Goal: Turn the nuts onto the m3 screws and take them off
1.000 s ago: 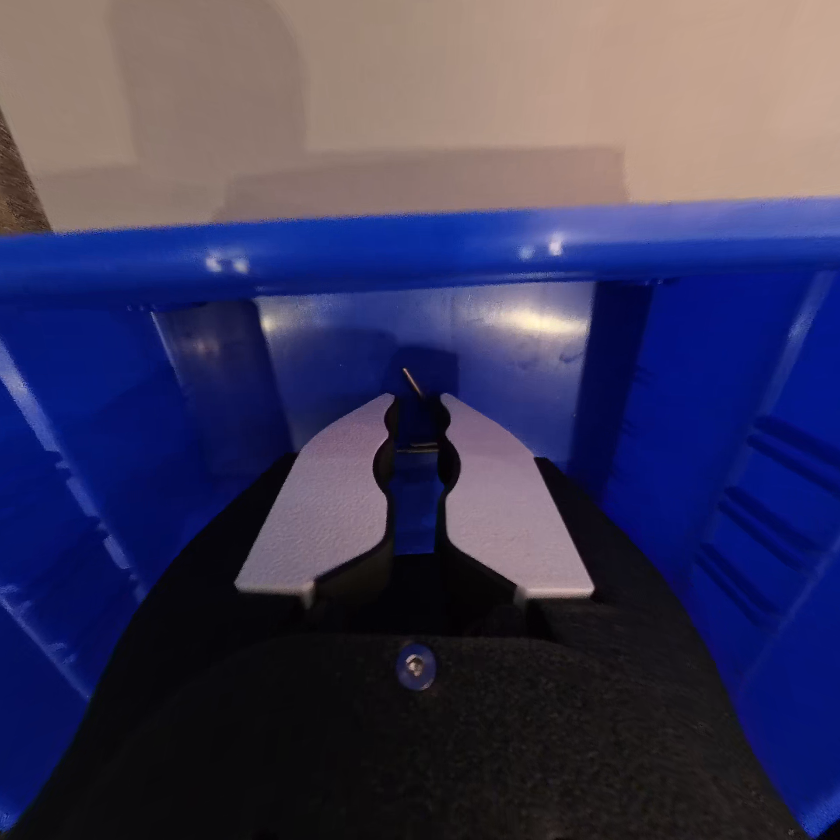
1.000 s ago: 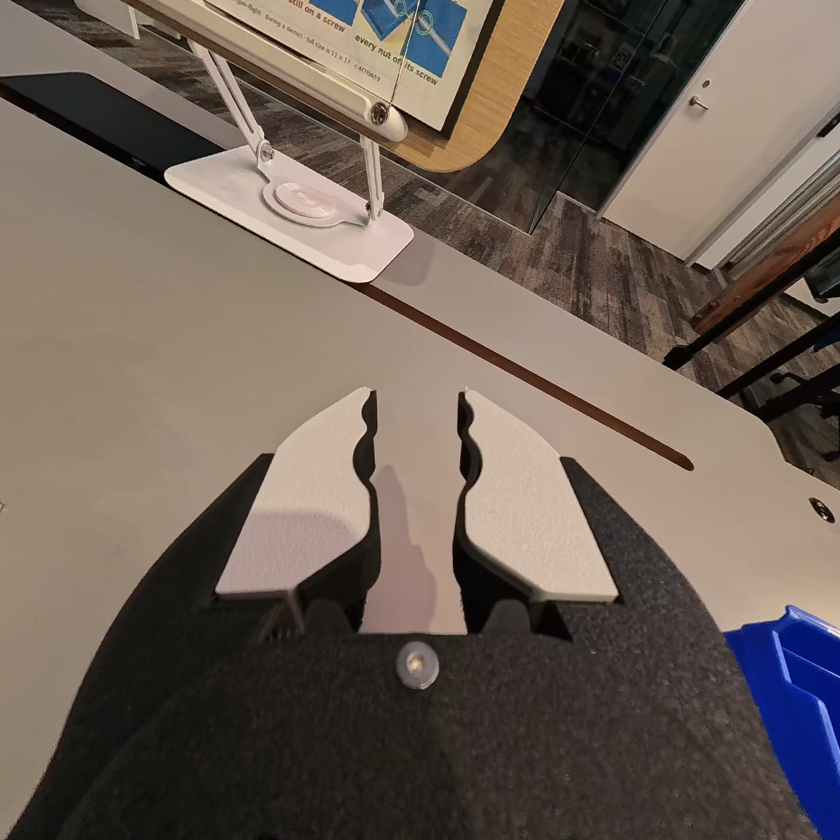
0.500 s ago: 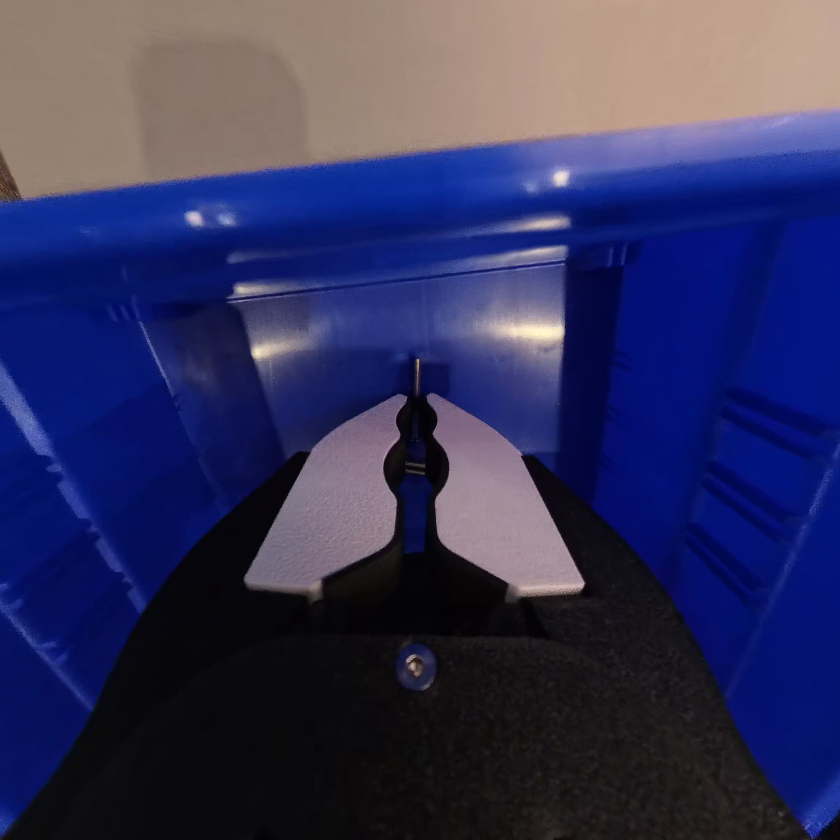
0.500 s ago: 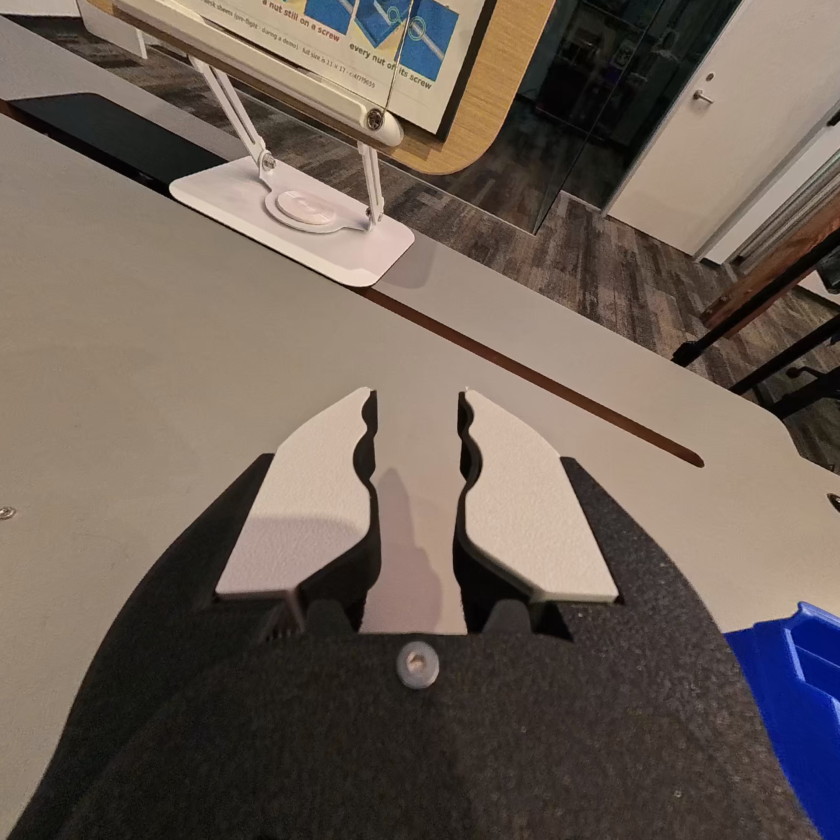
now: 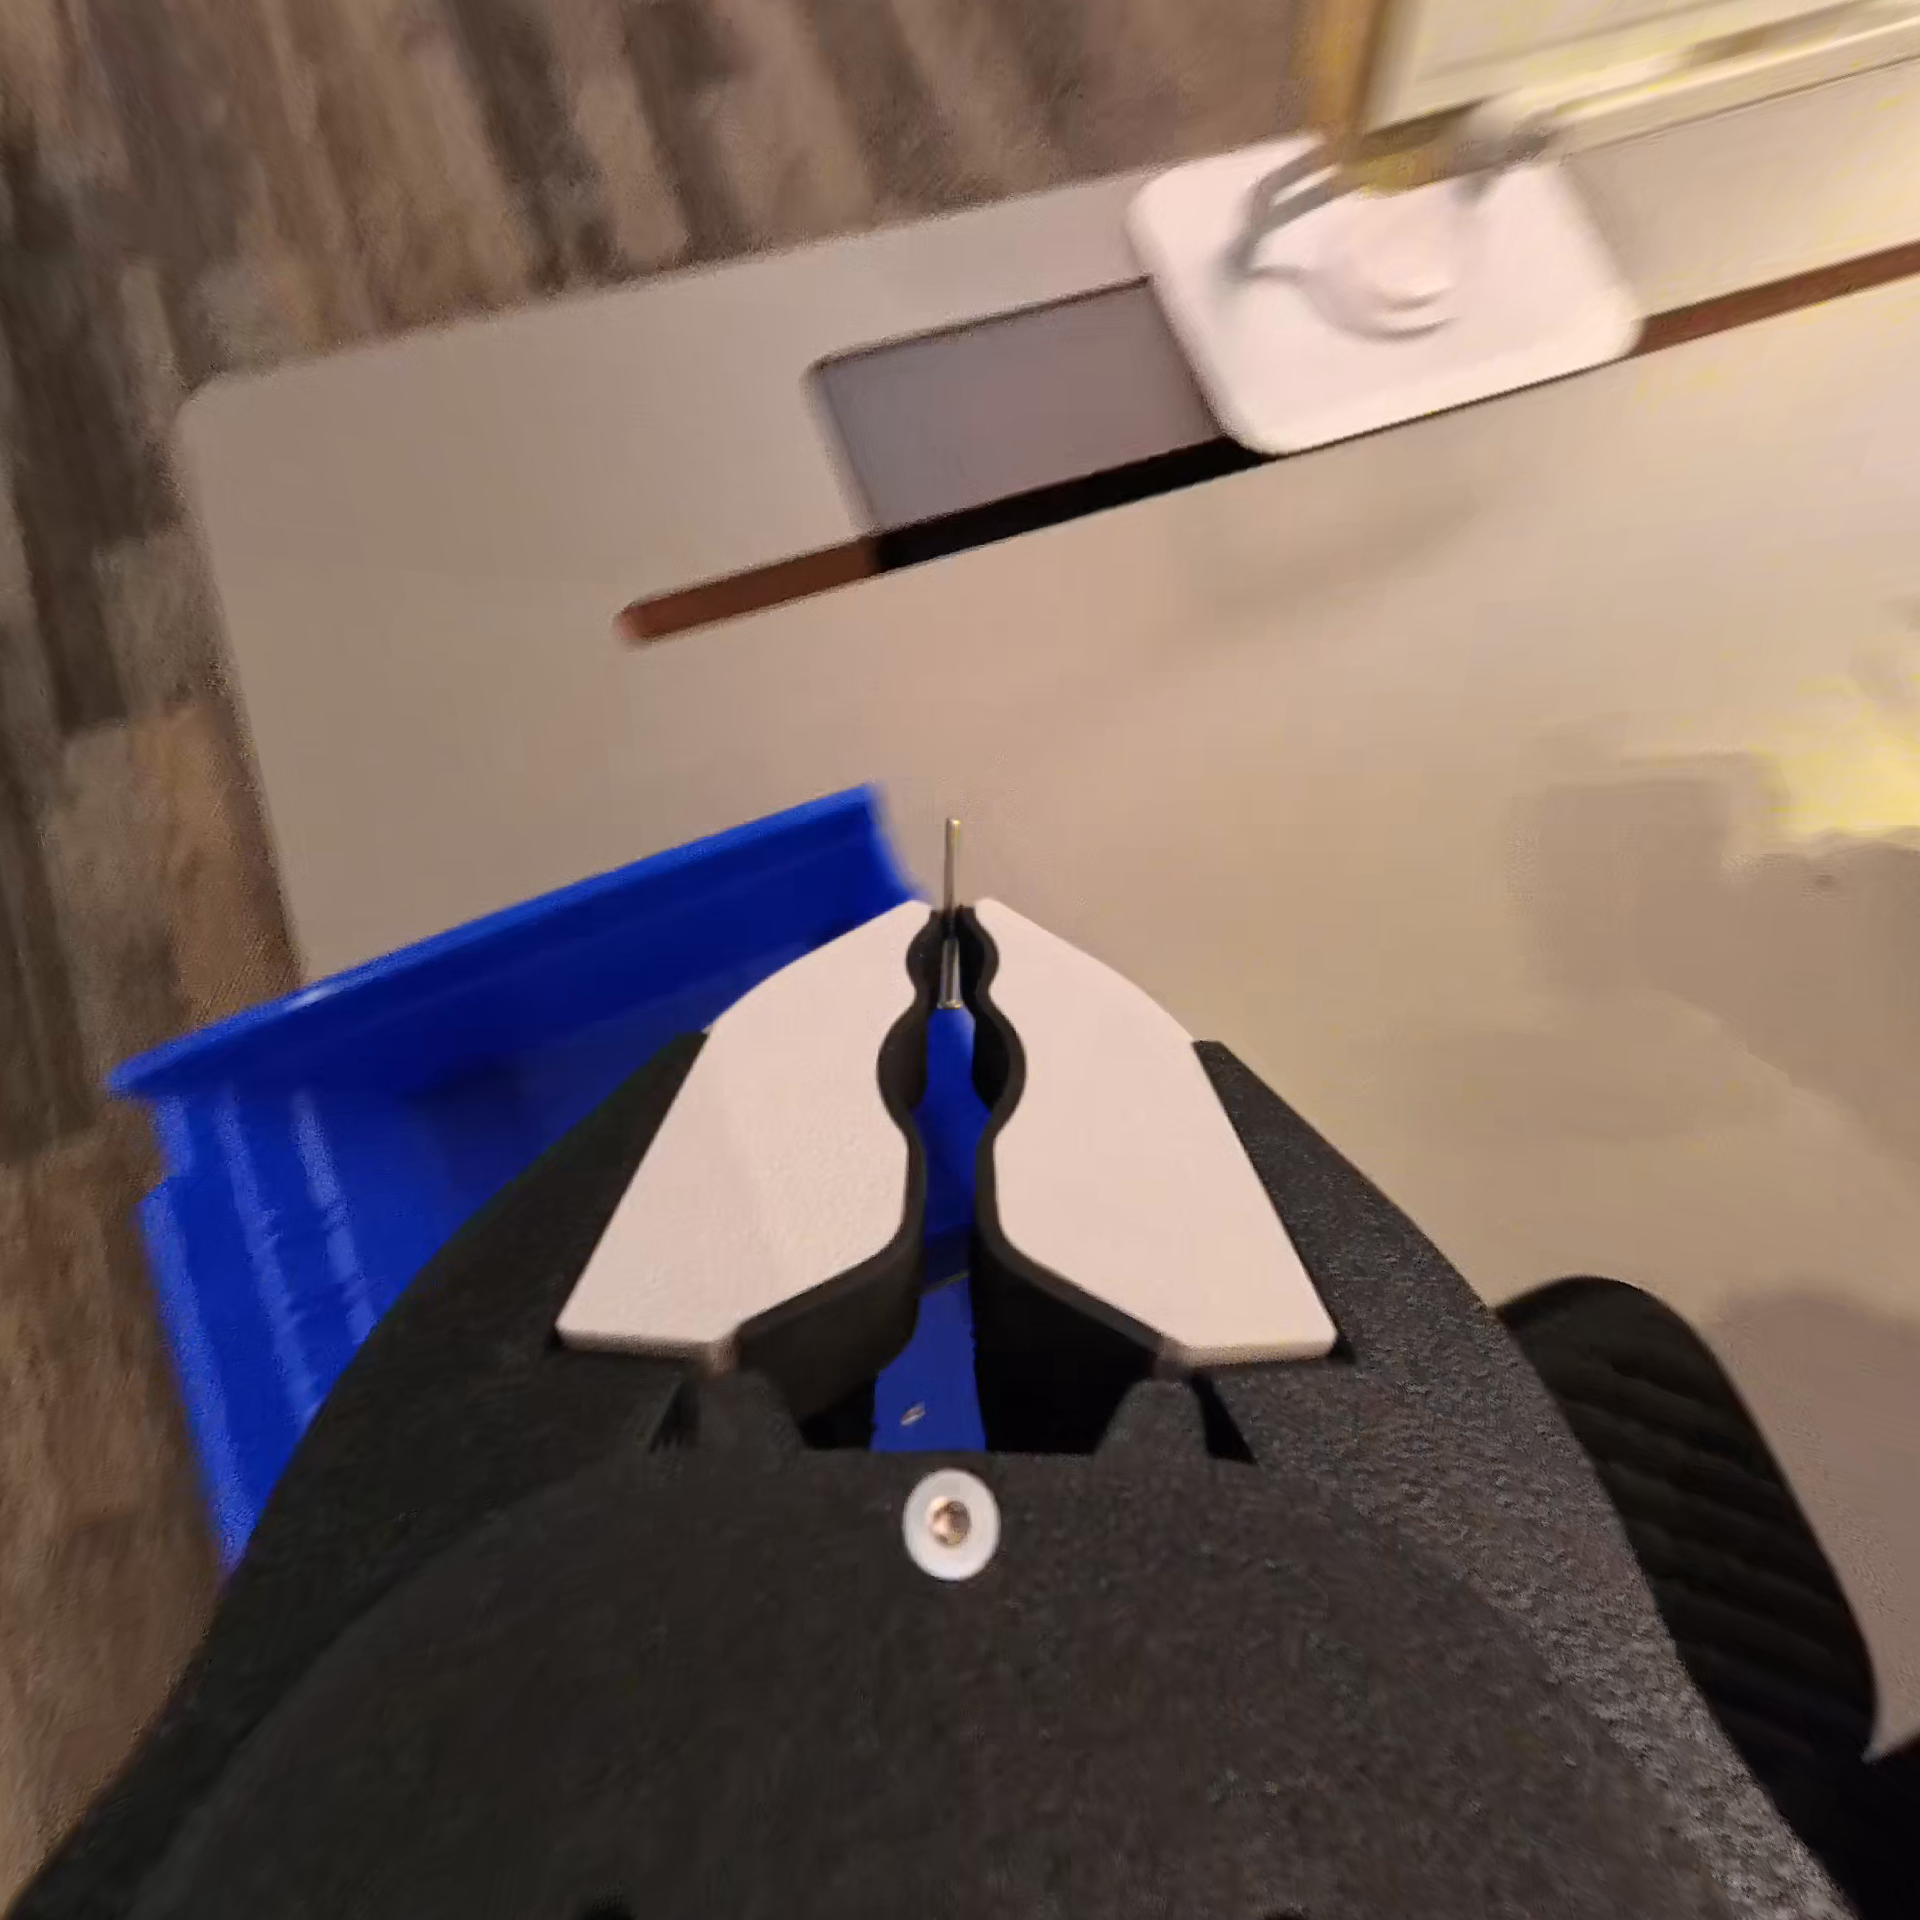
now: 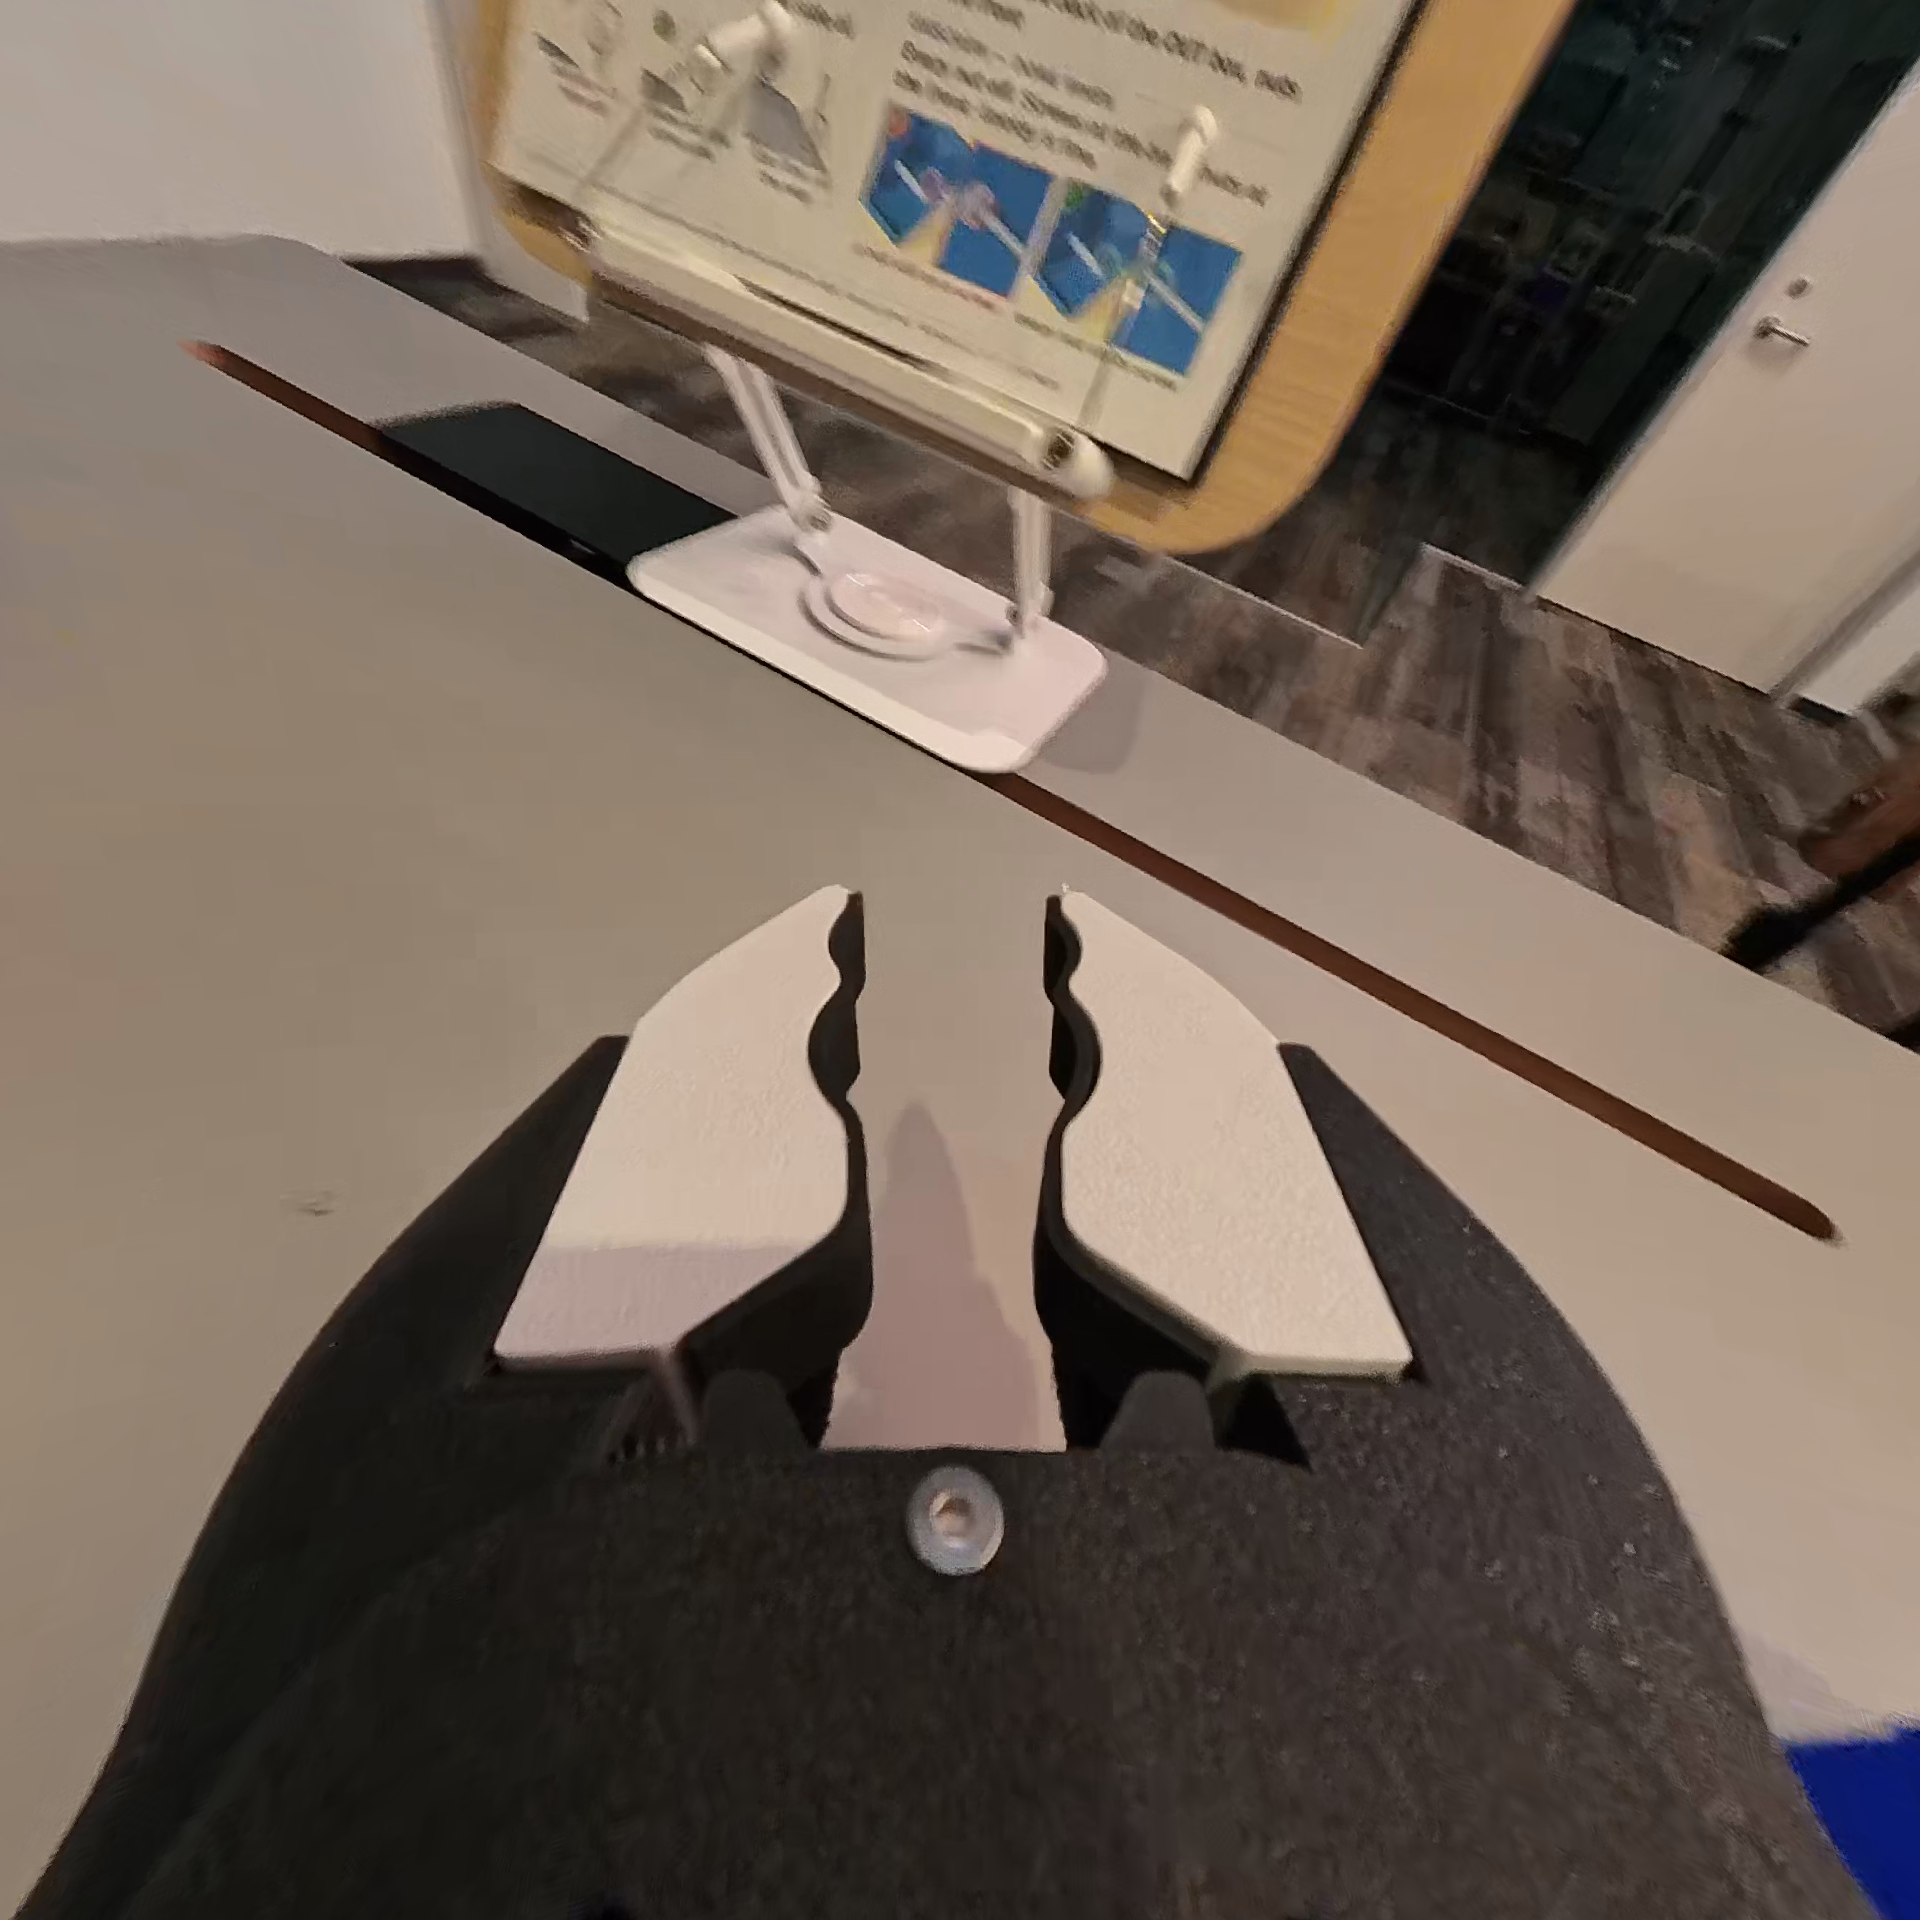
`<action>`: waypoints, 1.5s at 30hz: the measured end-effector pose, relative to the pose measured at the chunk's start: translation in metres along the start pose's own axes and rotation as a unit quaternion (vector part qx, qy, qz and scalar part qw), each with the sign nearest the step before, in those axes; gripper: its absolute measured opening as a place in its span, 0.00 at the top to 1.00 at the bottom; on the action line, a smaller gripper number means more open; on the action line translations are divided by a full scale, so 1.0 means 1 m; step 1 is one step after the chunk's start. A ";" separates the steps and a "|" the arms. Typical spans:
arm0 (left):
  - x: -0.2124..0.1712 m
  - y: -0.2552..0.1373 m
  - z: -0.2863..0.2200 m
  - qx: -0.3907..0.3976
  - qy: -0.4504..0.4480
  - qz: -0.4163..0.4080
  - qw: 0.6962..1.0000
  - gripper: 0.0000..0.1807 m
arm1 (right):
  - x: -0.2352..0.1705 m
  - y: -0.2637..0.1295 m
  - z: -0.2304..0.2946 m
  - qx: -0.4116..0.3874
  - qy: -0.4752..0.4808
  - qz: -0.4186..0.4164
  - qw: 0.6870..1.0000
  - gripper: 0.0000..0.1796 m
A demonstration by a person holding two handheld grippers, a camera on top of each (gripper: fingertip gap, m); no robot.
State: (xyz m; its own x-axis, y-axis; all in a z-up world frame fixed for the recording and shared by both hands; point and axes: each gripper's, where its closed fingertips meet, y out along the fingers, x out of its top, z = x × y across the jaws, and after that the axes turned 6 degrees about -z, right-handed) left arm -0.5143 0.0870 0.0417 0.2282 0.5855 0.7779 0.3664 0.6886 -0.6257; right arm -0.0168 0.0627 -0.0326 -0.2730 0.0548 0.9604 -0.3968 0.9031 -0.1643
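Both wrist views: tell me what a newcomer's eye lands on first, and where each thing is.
First, the thin screw pinched at the tips of the shut left gripper, pointing forward above the grey table. Next, the bright blue bin just behind and left of that gripper. In the right wrist view, the right gripper is open and empty, facing a white stand that holds an instruction sheet.

printed sheet (image 6: 935,187) on white stand (image 6: 873,623), text + pics, prob. instructions, blurry.

an office: grey desk (image 6: 416,831), instruction sheet stand (image 6: 883,644), carpet tiles, glass partition.
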 end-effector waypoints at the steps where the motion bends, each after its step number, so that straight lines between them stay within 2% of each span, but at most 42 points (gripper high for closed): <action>1: 0.008 0.000 -0.028 -0.028 0.017 -0.016 0.999 0.98 | 0.007 0.001 0.011 0.023 0.002 -0.014 1.000 0.83; 4: 0.018 0.012 -0.122 -0.125 0.075 -0.058 0.988 0.99 | 0.030 0.001 0.048 0.098 0.018 -0.063 0.993 0.85; 7: 0.011 0.031 -0.212 -0.210 0.116 -0.094 0.966 0.99 | 0.047 -0.004 0.093 0.206 0.044 -0.114 0.971 0.86; 12: -0.010 0.059 -0.325 -0.328 0.129 -0.128 0.927 0.99 | 0.084 -0.037 0.136 0.362 0.122 -0.215 0.899 0.87; 15: -0.012 0.062 -0.361 -0.371 0.115 -0.157 0.908 0.99 | 0.101 -0.052 0.129 0.391 0.183 -0.266 0.862 0.89; 17: -0.012 0.061 -0.372 -0.375 0.117 -0.164 0.905 0.99 | 0.102 -0.056 0.122 0.401 0.205 -0.275 0.850 0.89; 23: -0.005 0.048 -0.385 -0.395 0.107 -0.187 0.893 0.99 | 0.101 -0.059 0.124 0.421 0.214 -0.265 0.840 0.88; 45: -0.008 0.040 -0.399 -0.402 0.123 -0.184 0.888 0.99 | 0.106 -0.069 0.153 0.487 0.215 -0.251 0.808 0.94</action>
State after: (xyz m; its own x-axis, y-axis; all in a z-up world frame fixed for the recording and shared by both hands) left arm -0.1418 -0.0610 0.0335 0.1136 0.2055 0.9720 0.9605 0.2274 -0.1604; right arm -0.1518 -0.0592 0.0460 0.3842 0.1175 0.9157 -0.9218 0.1041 0.3734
